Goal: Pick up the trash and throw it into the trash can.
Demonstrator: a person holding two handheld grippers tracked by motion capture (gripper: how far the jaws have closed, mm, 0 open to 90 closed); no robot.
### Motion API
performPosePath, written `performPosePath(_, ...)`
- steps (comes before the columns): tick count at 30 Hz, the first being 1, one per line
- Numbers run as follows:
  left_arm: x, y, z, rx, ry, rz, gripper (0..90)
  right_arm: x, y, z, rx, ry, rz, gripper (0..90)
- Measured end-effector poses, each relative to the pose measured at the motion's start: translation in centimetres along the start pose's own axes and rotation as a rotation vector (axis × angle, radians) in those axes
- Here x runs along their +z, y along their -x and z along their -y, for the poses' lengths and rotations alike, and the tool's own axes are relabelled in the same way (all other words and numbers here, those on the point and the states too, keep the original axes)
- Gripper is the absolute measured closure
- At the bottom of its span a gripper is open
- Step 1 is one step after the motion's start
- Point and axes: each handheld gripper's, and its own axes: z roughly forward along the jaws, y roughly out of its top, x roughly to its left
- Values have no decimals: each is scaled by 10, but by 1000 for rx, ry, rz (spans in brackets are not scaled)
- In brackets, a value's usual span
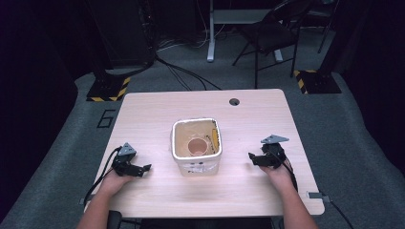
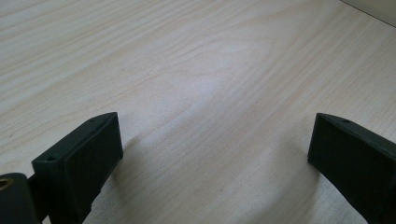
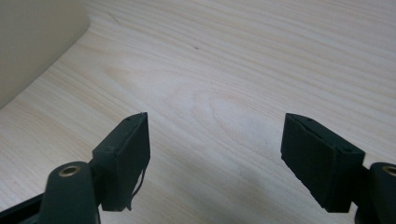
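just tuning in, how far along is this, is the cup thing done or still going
Looks largely done: a pinkish cup already sits inside the white bin at the table's middle. Nothing is in hand: the left tool and right tool rest low on either side of the bin, jaws apart over bare wood in both gripper views. No other loose item lies on the table, so little seems left.
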Motion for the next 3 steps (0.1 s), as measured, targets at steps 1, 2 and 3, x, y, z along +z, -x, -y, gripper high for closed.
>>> performPosePath(1,0,0,0,1,0,1,28,1,2,1,6,-4,6,205)
performPosePath(2,0,-1,0,7,-5,3,28,2,4,1,11,-6,11,197)
performPosePath(3,0,-1,0,7,-5,3,27,2,4,1,11,-6,11,197)
